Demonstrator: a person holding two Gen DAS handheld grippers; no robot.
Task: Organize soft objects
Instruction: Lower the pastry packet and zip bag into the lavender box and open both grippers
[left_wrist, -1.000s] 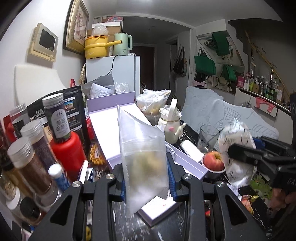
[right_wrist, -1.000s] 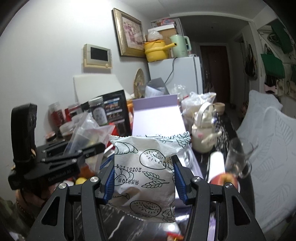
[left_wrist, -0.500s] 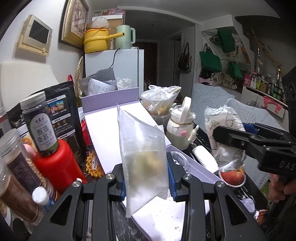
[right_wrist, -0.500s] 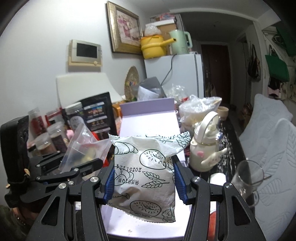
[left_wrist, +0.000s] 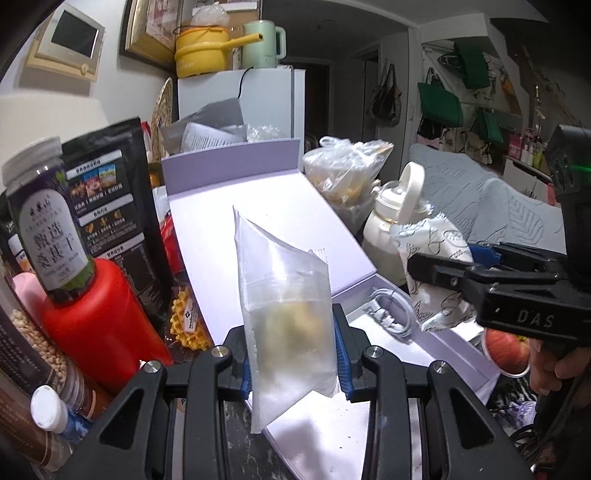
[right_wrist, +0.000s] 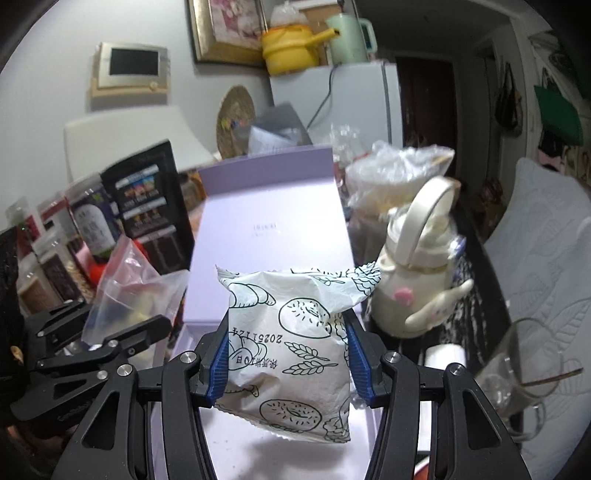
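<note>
My left gripper (left_wrist: 292, 350) is shut on a clear zip bag (left_wrist: 284, 302) with pale yellowish contents, held upright over the near end of an open lilac box (left_wrist: 258, 206). My right gripper (right_wrist: 286, 360) is shut on a white printed bread packet (right_wrist: 291, 332) with doughnut drawings, held above the same box (right_wrist: 269, 221). In the left wrist view the right gripper (left_wrist: 436, 273) and its packet (left_wrist: 439, 258) are at the right, over the box's right side. In the right wrist view the left gripper (right_wrist: 122, 332) and clear bag (right_wrist: 125, 291) are at the left.
Left of the box stand a red bottle (left_wrist: 96, 325), jars (left_wrist: 40, 225) and a black pouch (left_wrist: 107, 192). Right of it are a cream kettle (right_wrist: 413, 291), a plastic bag of food (left_wrist: 347, 173), a glass mug (right_wrist: 517, 365) and an apple (left_wrist: 506, 350). A white cable (left_wrist: 391, 310) lies in the box.
Both grippers have moved forward and closer to the lilac box with their bags still held. The right gripper has come from beside the apple to over the box's right side.
</note>
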